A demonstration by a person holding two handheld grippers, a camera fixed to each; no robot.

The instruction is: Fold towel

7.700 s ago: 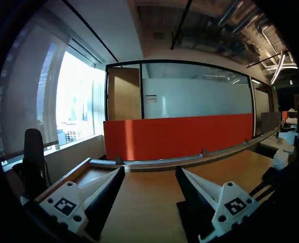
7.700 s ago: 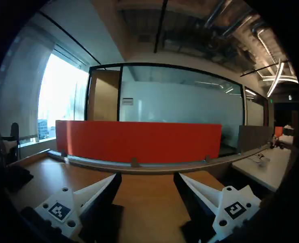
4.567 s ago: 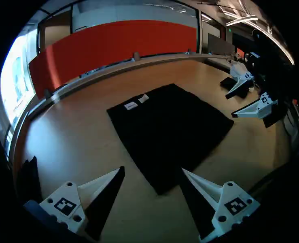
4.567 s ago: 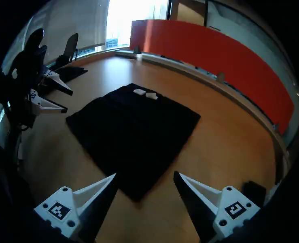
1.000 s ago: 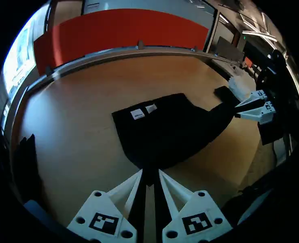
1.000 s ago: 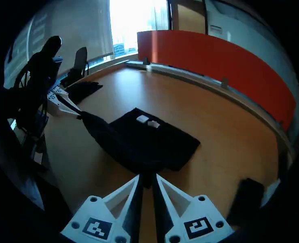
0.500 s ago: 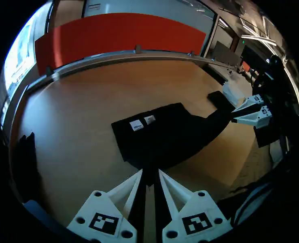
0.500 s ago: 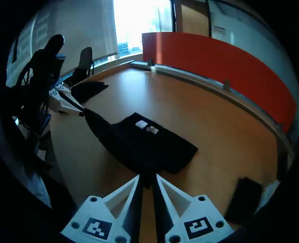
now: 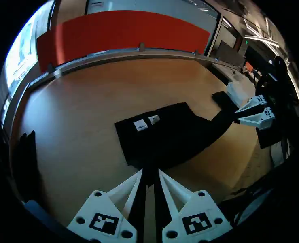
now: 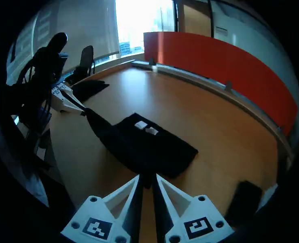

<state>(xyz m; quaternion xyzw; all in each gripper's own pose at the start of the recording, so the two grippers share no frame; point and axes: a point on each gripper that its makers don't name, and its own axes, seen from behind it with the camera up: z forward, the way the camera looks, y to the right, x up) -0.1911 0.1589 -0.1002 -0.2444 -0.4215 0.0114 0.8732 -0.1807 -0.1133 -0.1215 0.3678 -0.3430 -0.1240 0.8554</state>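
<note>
Fingers [image 9: 127, 193] pinch towel [image 9: 173, 133] corners; chairs [image 10: 85, 58] nearby

Black towel [image 9: 177, 133], orange-red divider [image 9: 129, 30], tan desk [image 9: 80, 101]

Open across the bare worktop [image 9: 76, 117] beyond the black towel [image 9: 169, 133], free right up to the orange partition [image 9: 125, 32] closing off the back edge. Barred on the near side by the towel's edge, strung between the left hand-held gripper [image 9: 149, 175] and the right hand-held gripper [image 10: 148, 177], both clamped on it. Narrowed at the ends by a dark pile [image 10: 88, 86] and a chair [image 10: 84, 60] on one flank, a small black block [image 10: 244, 198] on the other.
</note>
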